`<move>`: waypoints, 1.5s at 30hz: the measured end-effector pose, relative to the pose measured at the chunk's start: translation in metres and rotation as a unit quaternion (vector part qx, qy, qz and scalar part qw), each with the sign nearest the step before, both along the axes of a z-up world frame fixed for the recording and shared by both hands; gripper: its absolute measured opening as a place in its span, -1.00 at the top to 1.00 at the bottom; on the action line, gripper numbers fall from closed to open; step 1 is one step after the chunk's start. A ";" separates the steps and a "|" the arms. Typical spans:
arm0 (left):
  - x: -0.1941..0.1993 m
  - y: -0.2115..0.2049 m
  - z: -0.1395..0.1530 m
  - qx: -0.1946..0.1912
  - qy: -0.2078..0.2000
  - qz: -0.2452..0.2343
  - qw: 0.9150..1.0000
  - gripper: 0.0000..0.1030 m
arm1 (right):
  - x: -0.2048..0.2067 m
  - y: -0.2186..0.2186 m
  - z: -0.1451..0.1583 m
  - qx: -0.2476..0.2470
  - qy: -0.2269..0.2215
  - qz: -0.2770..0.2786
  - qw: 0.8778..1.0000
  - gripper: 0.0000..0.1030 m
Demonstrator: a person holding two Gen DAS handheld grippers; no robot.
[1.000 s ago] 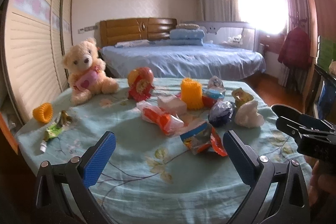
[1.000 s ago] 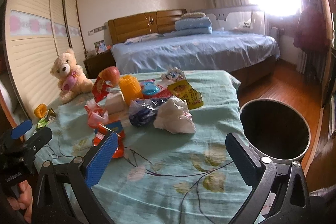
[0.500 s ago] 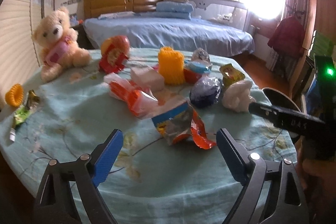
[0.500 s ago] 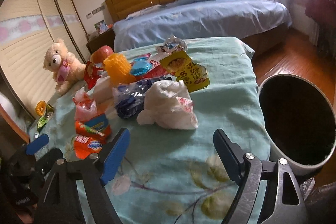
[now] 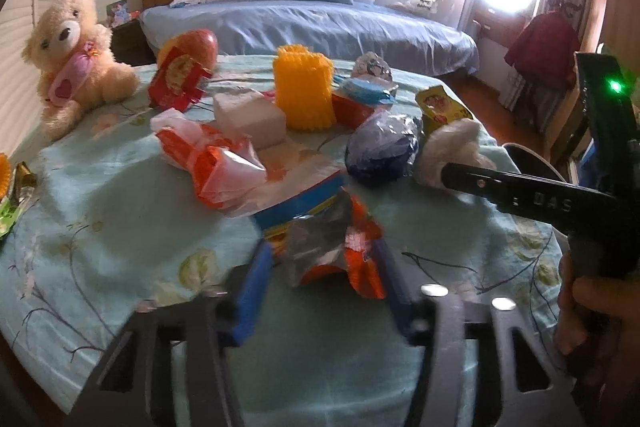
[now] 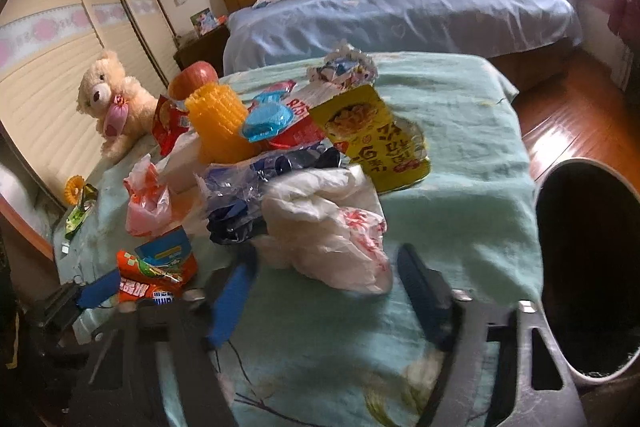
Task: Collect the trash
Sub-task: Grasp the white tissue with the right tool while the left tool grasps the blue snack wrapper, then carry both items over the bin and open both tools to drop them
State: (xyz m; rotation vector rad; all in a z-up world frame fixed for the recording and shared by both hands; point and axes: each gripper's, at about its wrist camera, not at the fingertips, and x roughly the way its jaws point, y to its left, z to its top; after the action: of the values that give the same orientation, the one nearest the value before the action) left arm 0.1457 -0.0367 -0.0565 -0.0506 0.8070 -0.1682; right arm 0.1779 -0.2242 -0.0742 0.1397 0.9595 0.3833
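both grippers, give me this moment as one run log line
left gripper: closing, orange snack wrapper between fingers | right gripper: closing around white plastic bag | bin: nothing dropped yet

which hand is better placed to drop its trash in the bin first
Right. The right gripper, fingers just closing around the white plastic bag, has the open bin right beside it off the table edge. The left gripper is closing on the orange wrapper, farther from the bin.
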 end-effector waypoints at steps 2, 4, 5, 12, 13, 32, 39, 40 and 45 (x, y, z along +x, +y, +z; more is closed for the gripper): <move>0.004 -0.002 -0.003 -0.006 0.008 -0.009 1.000 0.56 | 0.001 0.000 -0.003 0.000 0.005 0.001 1.000 0.40; 0.005 -0.003 -0.004 -0.008 0.009 -0.014 1.000 0.67 | 0.000 -0.002 -0.004 0.006 0.009 -0.001 1.000 0.46; 0.005 -0.004 -0.004 -0.008 0.007 -0.018 1.000 0.73 | -0.001 -0.003 -0.003 0.010 0.007 -0.002 1.000 0.48; -0.003 -0.012 0.004 -0.013 -0.012 -0.044 0.999 0.87 | -0.016 -0.016 0.005 0.023 -0.009 -0.023 0.999 0.54; -0.004 -0.013 0.005 -0.015 -0.013 -0.048 0.999 0.87 | -0.020 -0.020 0.006 0.025 -0.010 -0.028 0.999 0.54; 0.004 -0.073 0.011 -0.010 -0.021 -0.127 0.992 0.88 | -0.065 -0.103 0.014 0.023 -0.021 -0.123 0.992 0.54; 0.021 -0.103 0.010 -0.006 -0.024 -0.155 0.988 0.88 | -0.068 -0.130 0.014 0.014 -0.020 -0.149 0.989 0.54; 0.024 -0.108 0.010 -0.005 -0.025 -0.158 0.987 0.88 | -0.068 -0.135 0.013 0.013 -0.020 -0.153 0.988 0.54; 0.036 -0.123 0.008 -0.003 -0.022 -0.169 0.985 0.88 | -0.067 -0.153 0.012 0.010 -0.018 -0.169 0.985 0.54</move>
State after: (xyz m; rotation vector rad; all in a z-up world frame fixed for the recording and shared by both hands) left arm 0.1816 -0.1598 -0.0486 0.0856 0.7664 -0.4919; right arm 0.1111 -0.3772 -0.0622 0.3081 0.8778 0.0810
